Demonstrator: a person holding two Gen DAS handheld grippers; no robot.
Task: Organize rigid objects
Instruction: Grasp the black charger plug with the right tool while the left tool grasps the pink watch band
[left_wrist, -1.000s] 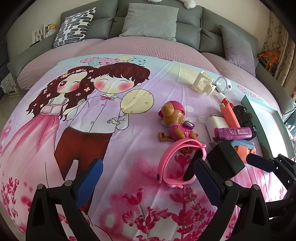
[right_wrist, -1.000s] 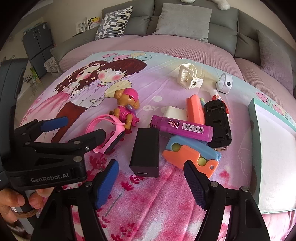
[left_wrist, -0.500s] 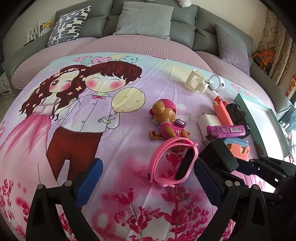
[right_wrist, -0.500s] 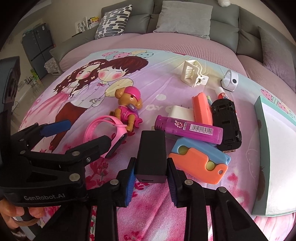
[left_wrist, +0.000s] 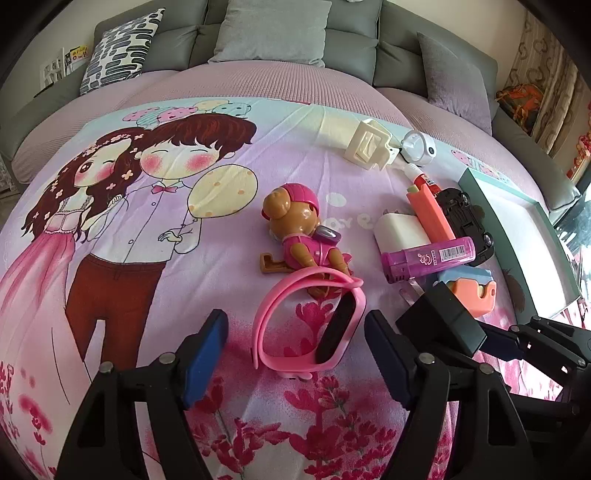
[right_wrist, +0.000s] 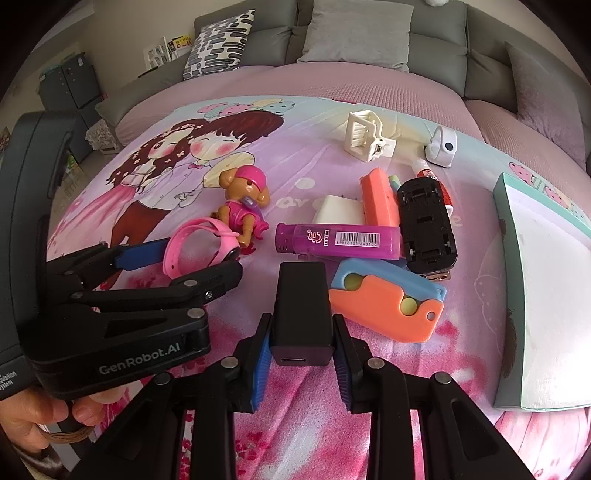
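Note:
My right gripper (right_wrist: 301, 363) is shut on a black charger block (right_wrist: 302, 308), which also shows in the left wrist view (left_wrist: 441, 319). My left gripper (left_wrist: 295, 358) is open, its fingers either side of a pink watch band (left_wrist: 314, 321) that lies on the bedspread, also seen in the right wrist view (right_wrist: 201, 245). A toy dog in pink (left_wrist: 301, 232) lies just beyond the band. A purple lighter (right_wrist: 338, 240), an orange and blue block (right_wrist: 388, 299), a black toy car (right_wrist: 424, 221), a white adapter (right_wrist: 338, 210) and an orange case (right_wrist: 378, 199) are clustered ahead of the right gripper.
A teal-rimmed white box lid (right_wrist: 546, 295) lies at the right edge of the bed. A cream hair clip (right_wrist: 365, 136), a white round gadget (right_wrist: 441, 146) and a glue tube (right_wrist: 428, 173) lie farther back. Grey cushions (left_wrist: 273, 29) line the far side.
My right gripper has closed on the black charger block and holds it. My left gripper has moved forward and now straddles the pink watch band.

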